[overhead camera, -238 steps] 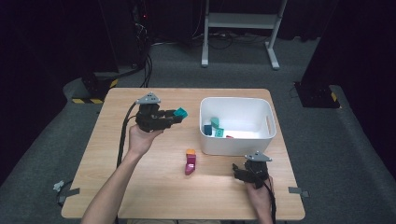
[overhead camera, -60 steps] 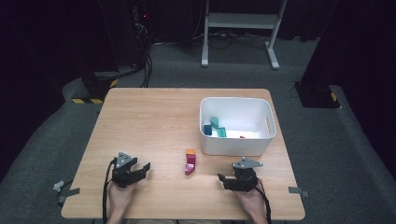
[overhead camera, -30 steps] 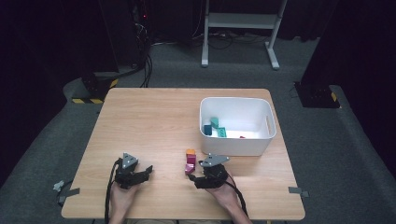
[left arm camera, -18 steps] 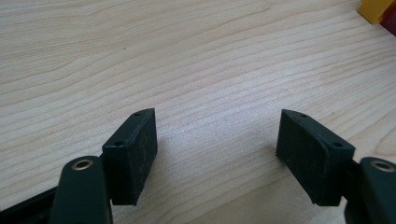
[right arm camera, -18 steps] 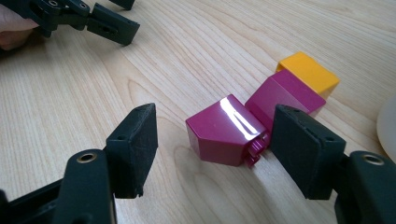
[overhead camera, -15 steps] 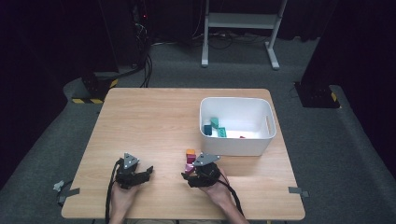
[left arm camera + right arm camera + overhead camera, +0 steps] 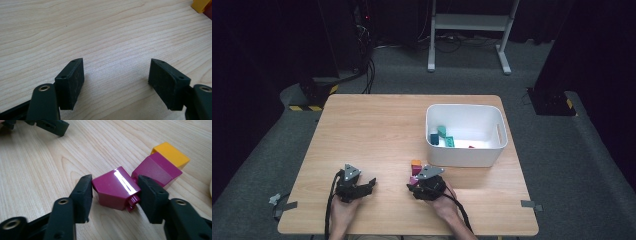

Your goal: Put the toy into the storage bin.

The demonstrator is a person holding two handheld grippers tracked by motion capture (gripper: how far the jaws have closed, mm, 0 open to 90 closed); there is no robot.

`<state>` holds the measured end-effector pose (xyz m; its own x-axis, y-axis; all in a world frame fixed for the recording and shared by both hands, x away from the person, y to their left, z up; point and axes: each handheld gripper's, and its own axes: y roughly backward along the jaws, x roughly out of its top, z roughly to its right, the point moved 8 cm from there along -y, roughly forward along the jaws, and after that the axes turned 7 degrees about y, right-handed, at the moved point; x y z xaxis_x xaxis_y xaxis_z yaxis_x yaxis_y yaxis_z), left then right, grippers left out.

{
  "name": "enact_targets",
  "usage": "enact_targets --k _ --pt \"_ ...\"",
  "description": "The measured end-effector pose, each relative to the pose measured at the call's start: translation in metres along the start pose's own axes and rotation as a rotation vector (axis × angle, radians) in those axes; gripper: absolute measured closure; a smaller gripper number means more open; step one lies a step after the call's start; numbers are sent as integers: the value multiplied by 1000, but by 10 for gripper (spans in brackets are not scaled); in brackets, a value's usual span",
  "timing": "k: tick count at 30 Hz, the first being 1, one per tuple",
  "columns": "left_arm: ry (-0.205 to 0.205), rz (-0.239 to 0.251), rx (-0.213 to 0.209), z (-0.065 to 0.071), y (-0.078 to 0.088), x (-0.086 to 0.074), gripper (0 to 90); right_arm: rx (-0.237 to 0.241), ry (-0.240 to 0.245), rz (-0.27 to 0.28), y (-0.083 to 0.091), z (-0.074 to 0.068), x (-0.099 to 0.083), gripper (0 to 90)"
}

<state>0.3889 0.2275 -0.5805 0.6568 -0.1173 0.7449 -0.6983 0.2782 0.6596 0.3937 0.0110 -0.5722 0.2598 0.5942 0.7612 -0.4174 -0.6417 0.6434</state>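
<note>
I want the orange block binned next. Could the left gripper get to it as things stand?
Probably yes. The left gripper is open and empty, with bare table up to the orange block. But the right gripper, closing on a magenta block, crowds it.

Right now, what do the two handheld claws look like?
Both the left claw and right claw are black, each topped by a grey three-cornered plate and trailing a black cable. Their flat, blocky fingers carry textured pads and small screw holes. Forearms are bare; no sleeves visible.
</note>
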Motion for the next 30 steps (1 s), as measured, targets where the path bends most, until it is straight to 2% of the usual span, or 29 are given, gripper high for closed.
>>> enact_targets --k 10,11,12,25,30 --pt "1 1 -1 0 0 0 288 -10 21 16 5 -1 0 510" --pt "1 0 -2 0 0 0 288 -9 23 17 6 -1 0 581" --pt "1 0 -2 0 0 0 288 -9 30 29 8 -1 0 587" --pt "-2 -1 2 0 0 0 287 -17 34 49 30 3 1 591" --pt "0 0 0 0 0 0 284 -25 17 46 39 6 -3 591"
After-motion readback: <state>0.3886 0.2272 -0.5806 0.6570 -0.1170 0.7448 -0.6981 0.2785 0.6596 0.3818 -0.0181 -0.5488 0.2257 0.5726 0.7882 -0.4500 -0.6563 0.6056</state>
